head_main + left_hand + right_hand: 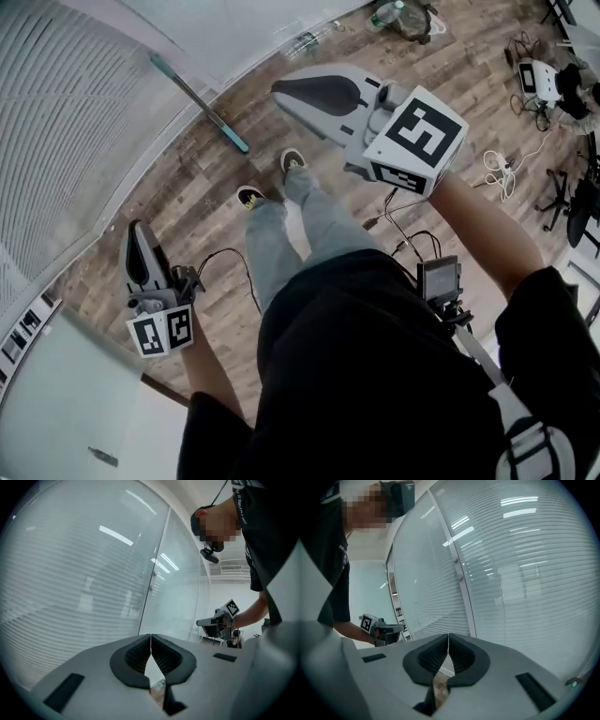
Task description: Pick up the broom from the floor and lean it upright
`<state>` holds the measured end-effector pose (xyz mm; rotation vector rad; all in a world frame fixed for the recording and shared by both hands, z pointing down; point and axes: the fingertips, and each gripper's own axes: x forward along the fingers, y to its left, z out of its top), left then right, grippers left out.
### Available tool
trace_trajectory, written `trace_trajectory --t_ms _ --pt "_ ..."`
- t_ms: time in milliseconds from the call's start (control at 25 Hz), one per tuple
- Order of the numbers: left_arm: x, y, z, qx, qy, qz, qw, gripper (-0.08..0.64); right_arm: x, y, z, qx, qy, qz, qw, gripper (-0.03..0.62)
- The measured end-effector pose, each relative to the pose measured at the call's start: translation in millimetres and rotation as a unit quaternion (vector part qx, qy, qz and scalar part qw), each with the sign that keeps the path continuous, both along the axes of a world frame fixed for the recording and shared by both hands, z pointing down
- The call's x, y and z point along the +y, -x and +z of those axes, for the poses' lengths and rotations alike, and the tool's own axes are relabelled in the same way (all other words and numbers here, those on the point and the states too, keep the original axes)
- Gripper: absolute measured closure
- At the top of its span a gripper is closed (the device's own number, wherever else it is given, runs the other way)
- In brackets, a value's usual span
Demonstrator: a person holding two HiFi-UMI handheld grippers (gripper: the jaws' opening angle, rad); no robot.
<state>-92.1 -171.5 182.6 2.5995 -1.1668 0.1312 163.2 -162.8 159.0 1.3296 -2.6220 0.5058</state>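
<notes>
Hovering shut, the left gripper (138,230) has its jaws pressed together on nothing, and the right gripper (279,89) matches it, tips closed and empty. Black-and-white square markers (424,131) show on their cubes. The teal-handled broom (199,101) slants against the glass wall (84,122), beyond the person's shoes (249,197), well apart from both grippers.

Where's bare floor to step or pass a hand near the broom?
Bare wood floor lies between the teal-handled broom and the person's shoes, and along the blind-covered glass wall toward the left hand-held gripper. Crowded on the right: coiled white cable and black chair base.
</notes>
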Motion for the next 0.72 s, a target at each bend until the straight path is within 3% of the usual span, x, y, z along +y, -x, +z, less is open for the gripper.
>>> trace_trajectory --t_ms 200,320,720 --pt "15 -27 -74 -0.003 -0.045 -0.003 0.9990 0.537 26 7 -51 0.017 -0.036 0.026 0.999 0.571" --pt "25 -30 -97 0.004 -0.047 -0.018 0.9988 0.537 45 5 -63 0.049 -0.041 0.060 0.996 0.571" --pt "101 43 -124 0.010 -0.072 -0.060 0.9955 0.537 130 59 -79 0.097 -0.067 0.096 0.988 0.572"
